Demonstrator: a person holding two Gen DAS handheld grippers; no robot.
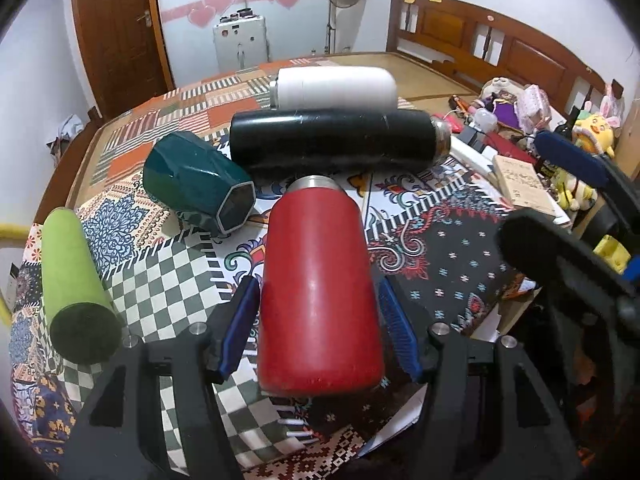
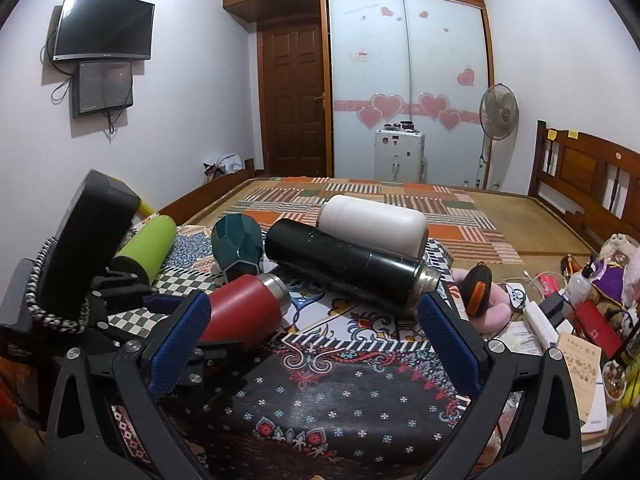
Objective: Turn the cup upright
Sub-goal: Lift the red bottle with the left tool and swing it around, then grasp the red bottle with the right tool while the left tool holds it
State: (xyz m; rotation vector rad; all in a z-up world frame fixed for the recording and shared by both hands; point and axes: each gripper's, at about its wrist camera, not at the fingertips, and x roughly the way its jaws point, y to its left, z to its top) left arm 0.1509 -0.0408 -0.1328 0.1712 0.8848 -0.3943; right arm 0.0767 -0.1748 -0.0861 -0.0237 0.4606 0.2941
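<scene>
Left wrist view, from left to right: a green cup (image 1: pixel 74 280) lies on its side near the left edge of the patterned bedspread (image 1: pixel 168 276), its dark base toward the camera. Next is a dark teal faceted cup (image 1: pixel 196 184), also on its side, with its hexagonal mouth facing the camera. In the middle lies the red cup (image 1: pixel 320 288), steel mouth pointing away, its body between the blue pads of the left gripper (image 1: pixel 318 324). Both pads sit right against the cup's sides; whether they press it or only flank it I cannot tell. Beyond it a black flask (image 1: pixel 336 140) lies crosswise, and a white cup (image 1: pixel 336 86) lies touching its far side. Books and soft toys (image 1: pixel 592 128) crowd the right edge of the bed.

Right wrist view: the right gripper (image 2: pixel 316 340) hangs spread wide over the bedspread's near part, nothing between its pads, with the red cup (image 2: pixel 244 312) just beyond its left finger (image 2: pixel 180 344).
</scene>
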